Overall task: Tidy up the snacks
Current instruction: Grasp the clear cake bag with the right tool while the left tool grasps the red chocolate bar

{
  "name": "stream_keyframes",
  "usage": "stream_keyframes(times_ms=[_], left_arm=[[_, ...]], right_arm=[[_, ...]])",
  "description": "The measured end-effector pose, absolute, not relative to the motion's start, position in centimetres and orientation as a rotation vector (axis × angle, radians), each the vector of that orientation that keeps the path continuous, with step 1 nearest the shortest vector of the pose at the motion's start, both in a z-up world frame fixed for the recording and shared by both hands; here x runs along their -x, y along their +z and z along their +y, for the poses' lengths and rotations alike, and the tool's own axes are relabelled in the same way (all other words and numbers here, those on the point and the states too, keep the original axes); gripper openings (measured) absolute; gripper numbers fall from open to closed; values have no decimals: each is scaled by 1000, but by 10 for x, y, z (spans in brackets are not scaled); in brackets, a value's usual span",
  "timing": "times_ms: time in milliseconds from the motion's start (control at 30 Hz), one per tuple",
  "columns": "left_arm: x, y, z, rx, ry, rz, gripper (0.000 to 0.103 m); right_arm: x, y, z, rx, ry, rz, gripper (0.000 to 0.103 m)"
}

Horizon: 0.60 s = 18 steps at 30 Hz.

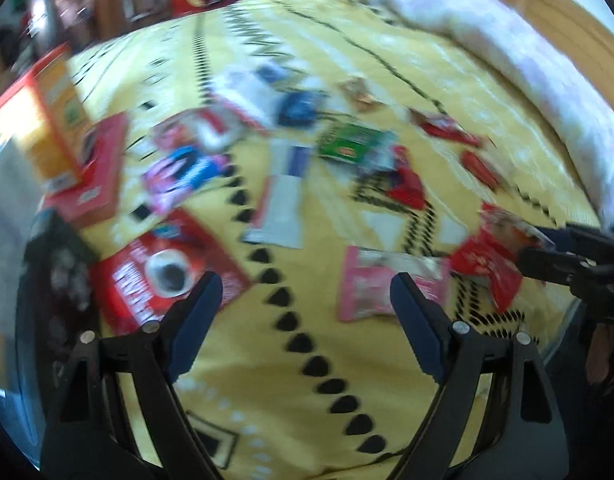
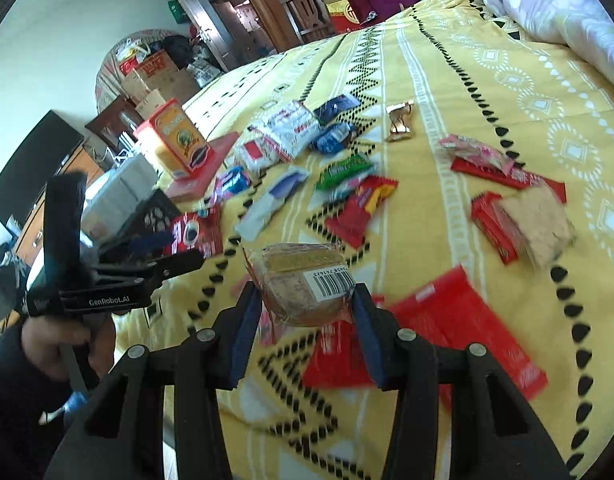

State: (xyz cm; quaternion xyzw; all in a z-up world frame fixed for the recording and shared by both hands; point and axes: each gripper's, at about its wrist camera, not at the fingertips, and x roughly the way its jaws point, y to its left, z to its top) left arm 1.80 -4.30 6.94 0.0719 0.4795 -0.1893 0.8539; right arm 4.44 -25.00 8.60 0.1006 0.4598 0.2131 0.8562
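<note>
Beside the held cake pack (image 2: 307, 280), scattered red wrappers (image 2: 459, 320).

I read "GenRobot.AI" in white on the left gripper (image 2: 187, 258), at nine o'clock in my right view. The wrapped cake (image 2: 303, 284) at centre carries a barcode label; its digits are inverted and too small to trust.

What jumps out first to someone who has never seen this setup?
The right claw grips a clear-wrapped brown cake with a barcode, low in the right wrist view. Behind it, bright snack packets lie scattered over a yellow patterned bedspread, and the left claw hangs open over it.
</note>
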Motion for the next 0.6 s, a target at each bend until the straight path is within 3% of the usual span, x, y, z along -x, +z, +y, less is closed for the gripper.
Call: stream_keyframes(times_ms=[400,533,600], left_arm=[[-72,59,-116,-151,-495,1037,84],[-87,35,-137,-139,-525,1143,61],[-90,27,-145,-147,-516,1152,60]], right_arm=[[-35,86,-279,-274,379,912,50],[-36,84,-293,-329,347,901,50],[-38,83,-297,-351,334,900,50]])
